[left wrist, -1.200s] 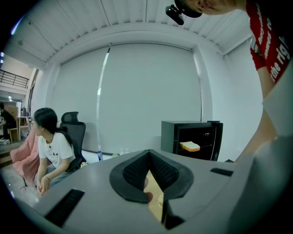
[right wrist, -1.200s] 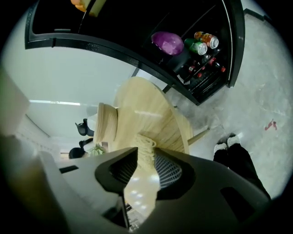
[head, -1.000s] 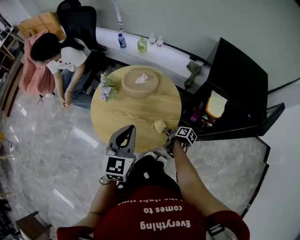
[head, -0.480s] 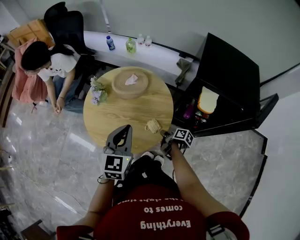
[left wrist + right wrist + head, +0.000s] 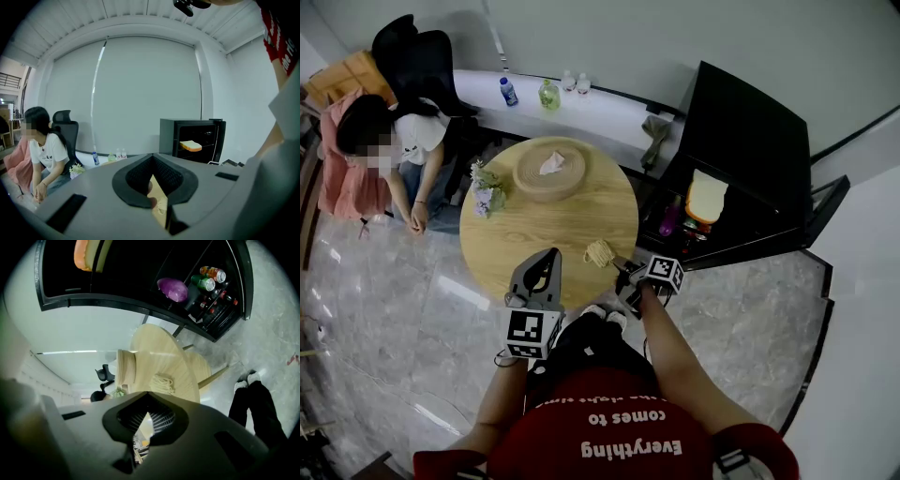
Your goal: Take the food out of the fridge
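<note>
Bread (image 5: 707, 199) sits on a shelf in the open fridge (image 5: 750, 122), a purple item (image 5: 669, 218) just below it, and a noodle bundle (image 5: 598, 251) lies on the round table (image 5: 534, 234). We hold the right gripper (image 5: 623, 270) just beside that bundle, jaws pressed together on nothing; the left gripper (image 5: 549, 261) jaws meet too, empty.

We see the right gripper (image 5: 146, 420) with its jaws drawn together and nothing between them. Beyond them a bundle of pale noodles (image 5: 161, 383) lies on the round wooden table (image 5: 164, 355), near a wooden bowl (image 5: 125, 371) — the whole scene stands tilted. Above, the black fridge (image 5: 131, 268) is open: a slice of bread (image 5: 86, 253) on a shelf, a purple thing (image 5: 172, 289) lower down, and cans (image 5: 208, 277) just beside it. At right — black trousers (image 5: 255, 404) and white shoes (image 5: 248, 377) on the marble floor (image 5: 276, 329).
</note>
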